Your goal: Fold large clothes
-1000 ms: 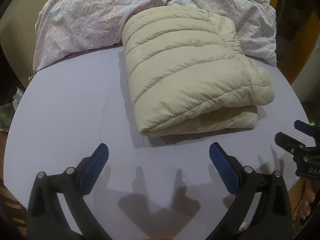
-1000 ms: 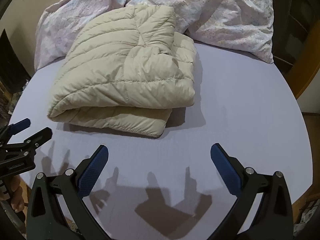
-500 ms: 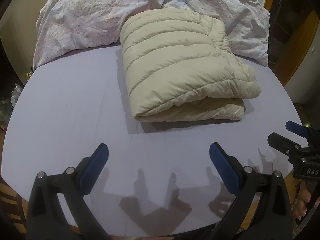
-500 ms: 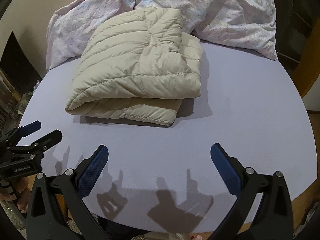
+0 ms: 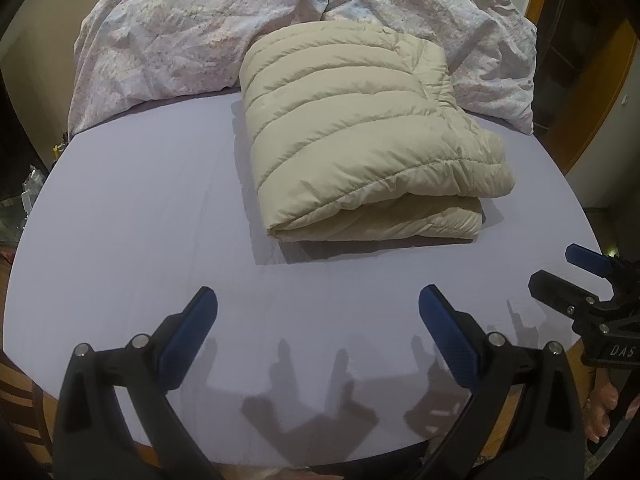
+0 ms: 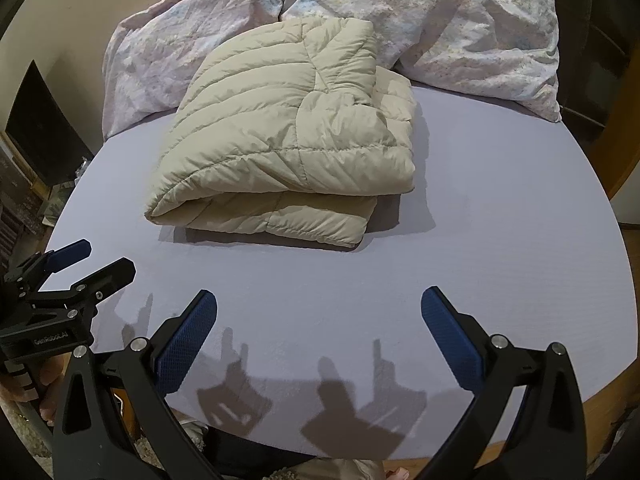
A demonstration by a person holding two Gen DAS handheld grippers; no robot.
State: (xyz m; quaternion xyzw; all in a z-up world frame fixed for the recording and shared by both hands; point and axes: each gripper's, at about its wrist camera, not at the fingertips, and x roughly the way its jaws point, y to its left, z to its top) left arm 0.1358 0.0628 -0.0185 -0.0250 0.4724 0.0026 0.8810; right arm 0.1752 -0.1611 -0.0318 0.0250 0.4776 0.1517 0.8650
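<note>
While the cream quilted jacket (image 5: 360,136) is lying folded into a thick, squarish bundle on the lavender bed sheet (image 5: 140,208), it is sitting toward the far edge of the bed, with its far side touching the rumpled floral duvet (image 5: 172,36) that is piled along that edge. The bundle's folded, doubled layers are showing along its near side, and its stitched channels are running across the top. In the right wrist view the same jacket (image 6: 288,136) is resting left of the bed's middle, its far right corner lying just beside the duvet (image 6: 472,28), and bare sheet (image 6: 500,208) is stretching out toward the right edge.

The left gripper (image 5: 318,320) is hovering over the near edge of the bed, well apart from the jacket, its blue-padded fingers (image 5: 188,336) spread wide and gripping nothing. The right gripper (image 6: 319,320) is doing likewise over the same near edge, its jaws gaping fully and holding nothing. Each is showing in the other's view: the right gripper (image 5: 560,268) at the near right corner, the left gripper (image 6: 96,258) at the near left corner, both parted. Their shadows are falling on the sheet near the front edge. A hand (image 6: 24,380) is gripping the left tool's handle below the bed's edge.
</note>
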